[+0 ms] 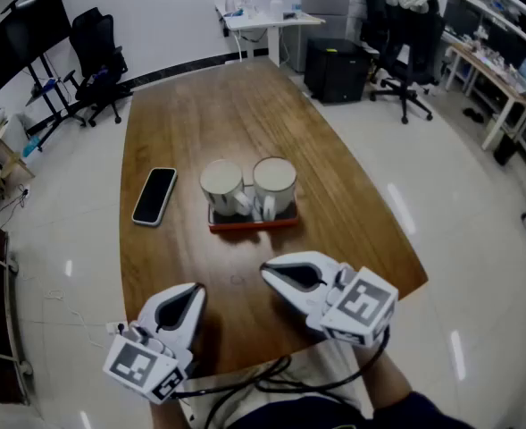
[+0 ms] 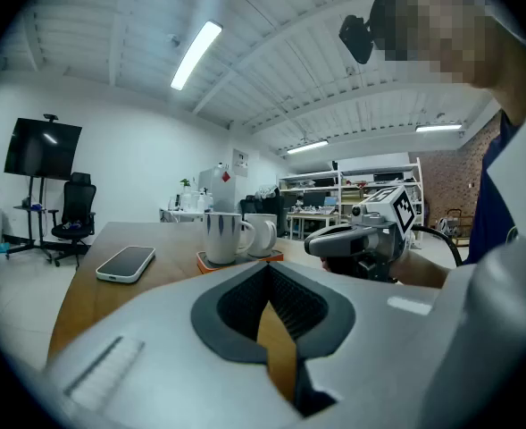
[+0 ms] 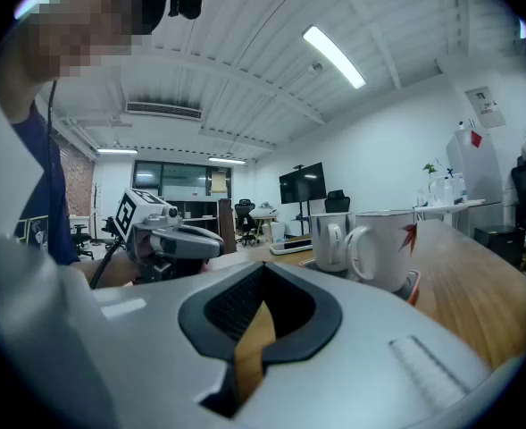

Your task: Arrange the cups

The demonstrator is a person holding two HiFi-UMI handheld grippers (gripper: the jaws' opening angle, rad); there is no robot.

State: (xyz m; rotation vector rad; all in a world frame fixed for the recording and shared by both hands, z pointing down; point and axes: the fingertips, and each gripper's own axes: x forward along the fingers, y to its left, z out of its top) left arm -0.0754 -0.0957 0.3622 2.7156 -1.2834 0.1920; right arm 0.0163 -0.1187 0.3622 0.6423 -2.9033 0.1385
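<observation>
Jaws together and empty, the left tool (image 1: 194,291) and right tool (image 1: 269,273) hover at the table's (image 1: 245,105) near edge (probably poised to reach), facing the cups (image 1: 222,186) on their tray (image 1: 254,224).

Wood table (image 1: 245,123), glossy white floor (image 1: 423,168), blk office chairs (image 1: 97,52), TV (image 1: 26,29), strip lights (image 2: 196,54).

I counted two mugs (image 1: 221,186) (image 1: 274,183), one red tray (image 1: 254,225), one phone (image 1: 154,196), one surface (image 1: 245,105), and my two tongs (image 1: 195,290) (image 1: 267,273).
</observation>
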